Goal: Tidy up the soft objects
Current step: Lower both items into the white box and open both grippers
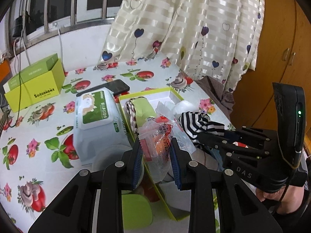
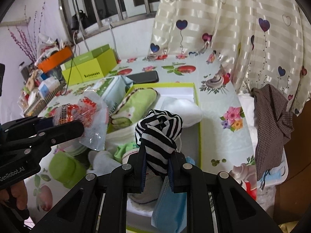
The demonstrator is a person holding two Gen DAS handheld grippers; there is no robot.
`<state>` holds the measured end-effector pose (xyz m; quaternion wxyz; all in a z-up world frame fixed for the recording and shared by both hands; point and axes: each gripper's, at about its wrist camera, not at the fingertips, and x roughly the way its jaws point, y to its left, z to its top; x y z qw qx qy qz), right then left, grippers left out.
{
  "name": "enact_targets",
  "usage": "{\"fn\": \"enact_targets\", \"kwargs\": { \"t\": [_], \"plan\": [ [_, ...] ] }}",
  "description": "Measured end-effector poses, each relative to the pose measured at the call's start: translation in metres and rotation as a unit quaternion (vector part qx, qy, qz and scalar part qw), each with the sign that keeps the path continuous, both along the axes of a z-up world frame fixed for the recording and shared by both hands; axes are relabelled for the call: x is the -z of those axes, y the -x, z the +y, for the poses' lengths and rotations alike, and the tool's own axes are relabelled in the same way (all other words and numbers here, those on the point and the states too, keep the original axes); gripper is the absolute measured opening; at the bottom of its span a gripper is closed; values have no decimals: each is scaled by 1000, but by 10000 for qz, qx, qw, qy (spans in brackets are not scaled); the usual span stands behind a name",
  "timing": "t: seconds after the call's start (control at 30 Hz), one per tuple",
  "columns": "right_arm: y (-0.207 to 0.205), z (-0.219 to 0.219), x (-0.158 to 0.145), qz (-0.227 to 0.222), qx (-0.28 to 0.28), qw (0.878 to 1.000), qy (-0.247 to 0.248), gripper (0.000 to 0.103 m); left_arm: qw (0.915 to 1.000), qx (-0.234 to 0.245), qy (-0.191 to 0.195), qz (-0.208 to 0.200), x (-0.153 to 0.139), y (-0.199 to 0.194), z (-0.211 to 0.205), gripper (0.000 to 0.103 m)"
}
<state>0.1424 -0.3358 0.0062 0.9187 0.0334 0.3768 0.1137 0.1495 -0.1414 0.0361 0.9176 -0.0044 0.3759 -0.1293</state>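
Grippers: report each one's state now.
Left gripper: shut on the clear plastic packet.
Right gripper: shut on the striped sock.

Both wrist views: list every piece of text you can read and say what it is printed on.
"SUISHONGNX": front of the open green box, roughly read.
"DAS": body of the right tongs, seen from the left wrist.
"enRobot.AI": body of the left tongs, first letters cut off by the frame edge.
Wet wipes pack: label print too small to read.
Clear plastic packet held in the left tongs: red print too crumpled and blurred to read.
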Motion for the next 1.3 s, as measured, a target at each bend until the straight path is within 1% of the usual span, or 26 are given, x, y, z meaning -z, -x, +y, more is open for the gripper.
{"fn": "enact_targets", "kwargs": {
  "t": [0.07, 0.1, 0.13, 0.2, 0.23, 0.33, 0.47, 0.5, 0.53, 0.6, 0.63, 0.77, 0.9, 1.0, 1.3],
  "plan": [
    [-2, -1, 4, 69, 13, 10000, 13, 22, 10000, 31, -32, 61, 4, -5, -3, 29],
    [-2, -2, 5, 93, 23, 10000, 21, 29, 9999, 54, -40, 97, 6, -8, -6, 29],
    [-2, -3, 6, 111, 40, 9999, 32, 38, 9999, 83, -51, 126, 8, -10, -8, 29],
    [0, -4, 5, 105, 81, 9999, 54, 46, 9997, 153, -76, 163, 11, -14, -13, 29],
    [2, -5, 3, 88, 95, 9999, 65, 47, 9996, 186, -84, 184, 12, -16, -14, 29],
    [8, -6, -1, 37, 123, 9999, 110, 50, 9993, 269, -98, 252, 17, -22, -20, 29],
    [15, -10, -6, -47, 172, 9998, 131, 50, 9984, 417, -125, 370, 22, -28, -26, 30],
    [16, -10, -7, -55, 181, 9997, 134, 51, 9984, 414, -163, 356, 23, -28, -27, 34],
    [17, -11, -8, -69, 199, 9997, 140, 51, 9985, 402, -195, 323, 23, -27, -28, 39],
    [19, -12, -9, -89, 212, 9996, 140, 51, 9986, 413, -154, 277, 21, -26, -28, 45],
    [20, -12, -9, -91, 217, 9996, 136, 51, 9987, 422, -122, 263, 20, -26, -28, 46],
    [27, -12, -12, -119, 242, 9995, 159, 53, 9991, 364, -150, 168, 15, -23, -26, 46],
    [33, -11, -16, -164, 286, 9992, 216, 61, 9994, 298, -171, 75, 11, -16, -24, 47],
    [38, -9, -20, -204, 305, 9990, 271, 65, 9994, 324, -89, 15, 7, -10, -23, 47],
    [49, 0, -25, -260, 278, 9985, 389, 68, 9996, 252, 42, -148, 0, 7, -16, 47]
  ]
}}
